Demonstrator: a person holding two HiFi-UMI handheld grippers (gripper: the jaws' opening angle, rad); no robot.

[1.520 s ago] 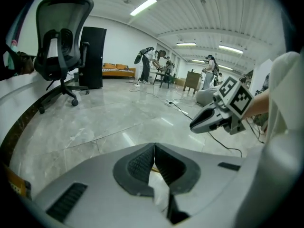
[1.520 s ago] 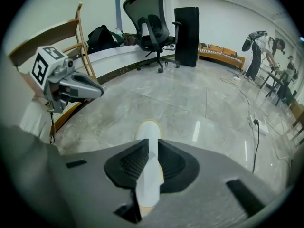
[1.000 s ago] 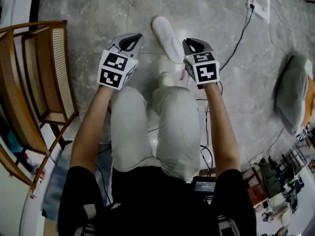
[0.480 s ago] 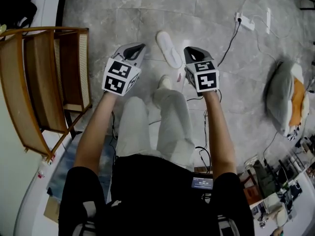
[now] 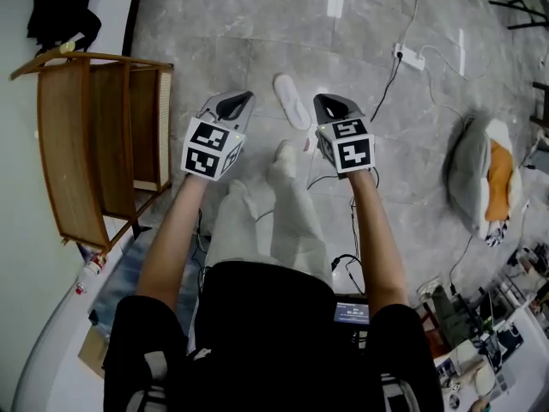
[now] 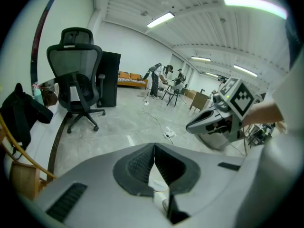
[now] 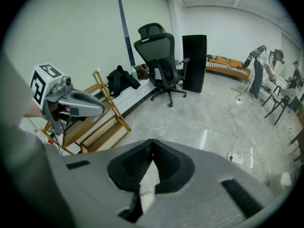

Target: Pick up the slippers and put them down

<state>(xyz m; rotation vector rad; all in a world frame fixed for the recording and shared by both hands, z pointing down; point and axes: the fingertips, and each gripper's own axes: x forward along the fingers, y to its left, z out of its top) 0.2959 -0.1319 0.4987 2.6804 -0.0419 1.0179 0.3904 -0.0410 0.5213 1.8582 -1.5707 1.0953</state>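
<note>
head view: the person stands on a grey floor (image 5: 214,24) and holds both tools out in front of the body. the left gripper (image 5: 235,104) is at centre left of the frame and the right gripper (image 5: 331,106) at centre right. one white slipper (image 5: 292,101) lies flat on the floor, seen between the two grippers, and neither one touches it. a wooden rack (image 5: 103,144) stands at the left.

left gripper view: the jaws are pressed together at the tips and pinch nothing. an office chair (image 6: 76,75) stands at the upper left.

right gripper view: the jaws have just been closing and now meet at the tips, with nothing between them. a black cabinet (image 7: 194,63) stands at the upper middle.
</note>
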